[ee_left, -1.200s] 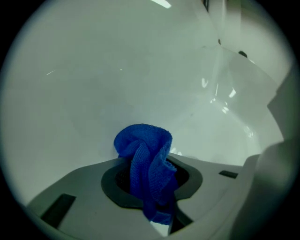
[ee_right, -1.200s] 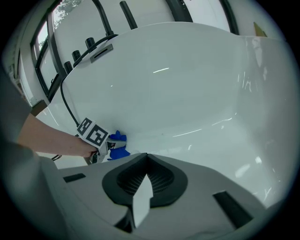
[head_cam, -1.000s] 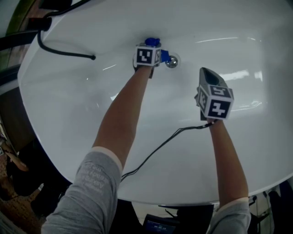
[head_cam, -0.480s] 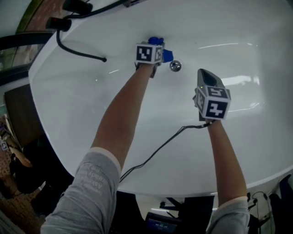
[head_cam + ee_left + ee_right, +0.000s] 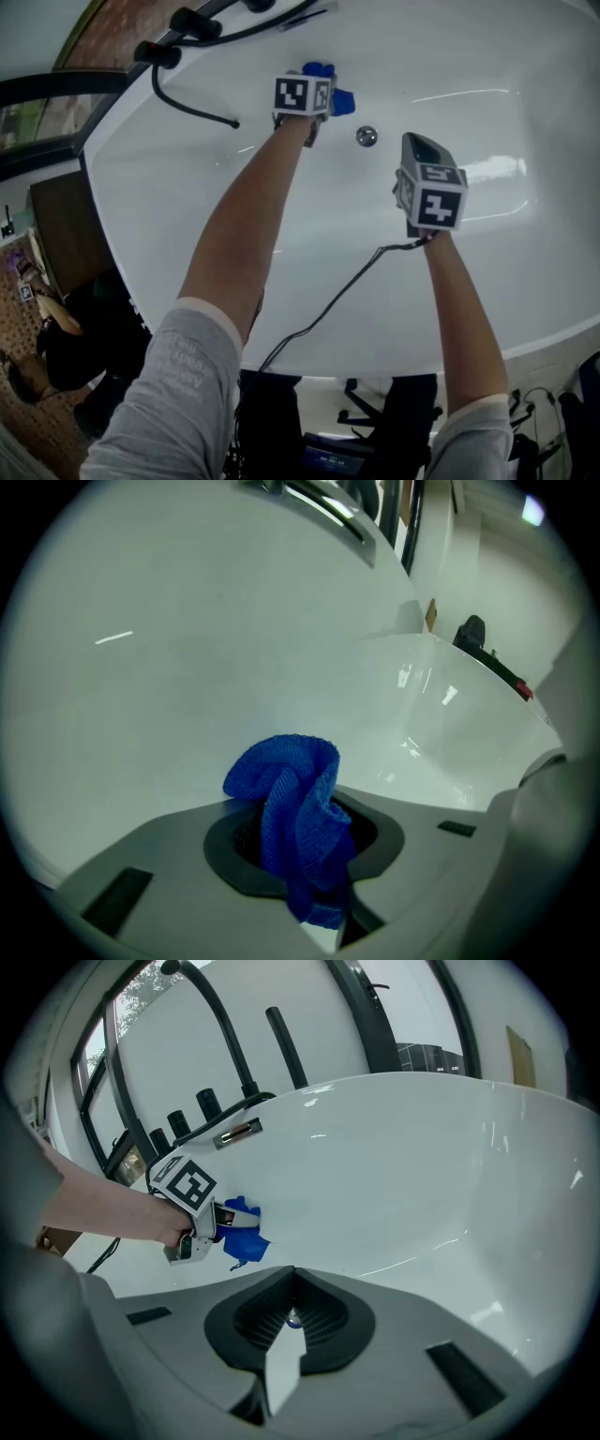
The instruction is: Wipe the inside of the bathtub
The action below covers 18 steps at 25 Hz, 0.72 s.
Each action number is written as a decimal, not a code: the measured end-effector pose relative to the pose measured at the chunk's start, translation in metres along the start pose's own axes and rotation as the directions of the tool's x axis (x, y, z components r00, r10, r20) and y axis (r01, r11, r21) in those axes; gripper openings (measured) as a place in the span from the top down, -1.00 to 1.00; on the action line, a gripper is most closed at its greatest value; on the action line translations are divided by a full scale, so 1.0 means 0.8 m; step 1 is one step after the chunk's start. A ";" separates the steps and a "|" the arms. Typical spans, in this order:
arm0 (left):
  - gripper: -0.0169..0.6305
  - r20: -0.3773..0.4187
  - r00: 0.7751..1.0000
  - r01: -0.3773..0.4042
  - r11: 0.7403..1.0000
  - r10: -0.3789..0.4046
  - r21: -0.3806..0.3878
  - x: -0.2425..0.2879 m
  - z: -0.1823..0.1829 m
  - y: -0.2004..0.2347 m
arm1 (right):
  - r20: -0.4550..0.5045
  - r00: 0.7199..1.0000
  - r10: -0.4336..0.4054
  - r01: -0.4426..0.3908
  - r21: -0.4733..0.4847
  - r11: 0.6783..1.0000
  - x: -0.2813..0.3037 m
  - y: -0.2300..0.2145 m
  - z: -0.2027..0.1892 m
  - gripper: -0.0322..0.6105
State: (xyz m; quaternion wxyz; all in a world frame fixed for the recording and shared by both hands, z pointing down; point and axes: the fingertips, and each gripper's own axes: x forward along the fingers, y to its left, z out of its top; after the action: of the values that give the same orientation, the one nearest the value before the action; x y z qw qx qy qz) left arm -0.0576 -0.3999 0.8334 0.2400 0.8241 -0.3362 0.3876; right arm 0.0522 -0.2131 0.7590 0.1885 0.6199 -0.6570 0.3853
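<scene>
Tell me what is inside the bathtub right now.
The blue cloth, clamped in the left gripper, near the far wall; the metal drain; the right gripper; a black cable. The bathtub surface beneath the cloth is hidden.

One white tub (image 5: pixel 525 309) fills the frame, with a single chrome drain (image 5: pixel 367 136) at upper centre and one black hose (image 5: pixel 192 108) curling in from the upper left. Two arms, left (image 5: pixel 253 216) and right (image 5: pixel 459 300), reach in from the bottom edge with two grippers, left (image 5: pixel 305 874) and right (image 5: pixel 291 1326). Each gripper carries one marker cube, two in all (image 5: pixel 302 96) (image 5: pixel 436 208). There is one blue cloth (image 5: pixel 291 799) at top centre, and one thin black cable (image 5: pixel 347 286) runs down the middle.
</scene>
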 end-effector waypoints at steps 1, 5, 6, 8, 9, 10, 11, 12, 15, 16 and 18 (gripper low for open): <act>0.65 0.009 1.000 -0.006 1.000 0.006 0.002 -0.009 0.007 0.002 | 0.005 1.000 -0.001 0.001 0.001 1.000 -0.006 0.004 0.005 0.87; 0.64 0.059 0.997 -0.041 0.999 0.039 0.024 -0.050 0.042 0.008 | 0.022 1.000 0.008 -0.009 0.009 1.000 -0.036 0.019 0.025 0.87; 0.64 0.075 0.997 -0.039 0.998 0.036 0.039 -0.062 0.050 0.005 | 0.026 1.000 0.008 -0.008 0.013 1.000 -0.045 0.021 0.029 0.87; 0.64 0.106 0.994 -0.026 0.996 0.018 0.083 -0.092 0.064 -0.006 | 0.027 1.000 0.002 -0.002 0.019 1.000 -0.065 0.023 0.038 0.87; 0.64 0.122 0.993 -0.018 0.995 0.005 0.103 -0.111 0.068 -0.015 | 0.023 1.000 -0.003 0.003 0.023 1.000 -0.077 0.023 0.041 0.87; 0.64 0.138 0.990 -0.008 0.993 -0.008 0.115 -0.131 0.070 -0.025 | 0.020 1.000 -0.006 0.005 0.029 1.000 -0.090 0.025 0.044 0.87; 0.64 0.153 0.988 0.003 0.992 -0.022 0.122 -0.152 0.069 -0.036 | 0.021 1.000 -0.004 0.003 0.035 0.999 -0.105 0.027 0.049 0.87; 0.64 0.164 0.986 0.015 0.991 -0.037 0.130 -0.173 0.068 -0.050 | 0.026 1.000 0.001 -0.002 0.041 0.999 -0.119 0.029 0.055 0.87; 0.64 0.181 0.980 0.055 0.985 -0.084 0.162 -0.243 0.055 -0.100 | 0.029 1.000 0.006 -0.007 0.057 0.998 -0.170 0.035 0.068 0.87; 0.64 0.188 0.978 0.064 0.984 -0.096 0.167 -0.268 0.051 -0.117 | 0.027 1.000 0.009 -0.010 0.061 0.998 -0.189 0.040 0.070 0.87; 0.64 0.208 0.973 0.065 0.983 -0.100 0.170 -0.323 0.047 -0.148 | 0.025 0.999 0.025 -0.027 0.062 0.998 -0.229 0.052 0.076 0.87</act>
State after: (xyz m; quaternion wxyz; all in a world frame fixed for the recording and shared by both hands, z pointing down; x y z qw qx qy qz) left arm -0.0746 -0.2514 0.5891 0.1505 0.8913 -0.2930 0.3116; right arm 0.0556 -0.1382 0.5759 0.1563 0.6214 -0.6550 0.4006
